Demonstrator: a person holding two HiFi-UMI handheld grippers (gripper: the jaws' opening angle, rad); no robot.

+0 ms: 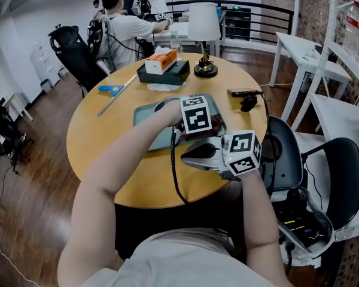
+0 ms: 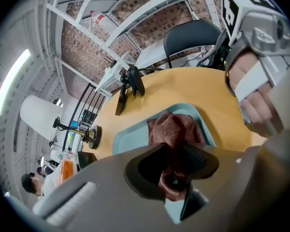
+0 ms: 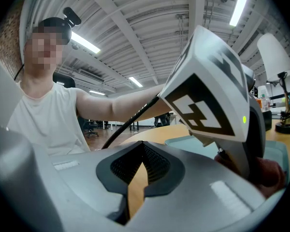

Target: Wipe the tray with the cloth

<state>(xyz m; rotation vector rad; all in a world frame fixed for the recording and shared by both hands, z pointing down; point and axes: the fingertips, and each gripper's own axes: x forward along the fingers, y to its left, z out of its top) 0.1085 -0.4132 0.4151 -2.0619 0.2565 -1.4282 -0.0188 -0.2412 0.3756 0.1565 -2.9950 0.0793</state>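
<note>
- Cloth [image 2: 176, 129]: a reddish-brown terry piece with a nubby pile, bunched into soft folds. It lies on the tray [image 2: 130, 138], and one gathered end runs up between the left gripper's jaws.
- The tray is a shallow teal rectangle with rounded corners and a smooth raised rim. It sits near the middle of a round table [image 1: 102, 136] with a smooth wooden top.
- The left gripper [image 2: 174, 166] is clamped on the cloth, its dark ribbed pads pressing into the fabric.
- The right gripper [image 3: 139, 170] has its jaws drawn together to a thin slit. Only the wood of the table shows through, and nothing is held.
- From the head view the cloth is hidden under the left gripper's marker cube [image 1: 195, 115]. That gripper and the forearm cover the tray's near right part.
- The right gripper view catches only a small red edge of the cloth, at the lower right behind the left gripper's body.
- The left forearm reaches forward over the table edge, with the gripper tipped down onto the tray.
- The right hand [image 2: 251, 86] grips its tool just beside the tray's near right corner, close to the left gripper.
</note>
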